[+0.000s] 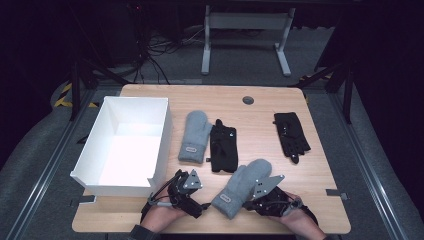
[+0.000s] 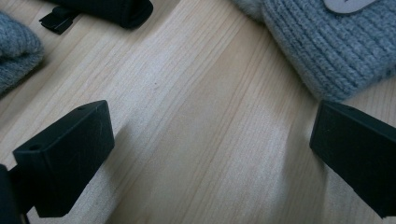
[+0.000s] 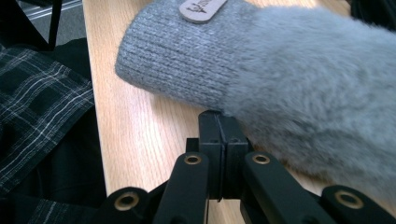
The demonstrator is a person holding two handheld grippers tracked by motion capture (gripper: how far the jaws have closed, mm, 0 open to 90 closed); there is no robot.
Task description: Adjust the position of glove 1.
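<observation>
While the near grey mitten (image 1: 242, 187) lies slantwise at the front of the table (image 1: 260, 107), its fluffy hand end pointing away from the person and its knitted cuff toward the front edge, it is met at its right side by the right gripper (image 1: 250, 202). In the right gripper view the two black jaws are seen pressed together, their tips buried at the mitten's (image 3: 261, 70) edge where knit gives way to fur; whether any cloth is pinched between them cannot be told. A pale label is carried on the cuff. Just to the mitten's left the left gripper (image 1: 202, 206) is held low over bare wood, its jaws spread wide apart with nothing between them, and the cuff (image 2: 327, 51) is seen just beyond its right jaw. Farther back a second grey mitten (image 1: 194, 136) is laid beside a black glove (image 1: 223, 147), the two touching or nearly so. Another black glove (image 1: 291, 134) is set well apart toward the right side. A white box (image 1: 162, 130), open at the top, is placed at the table's left
</observation>
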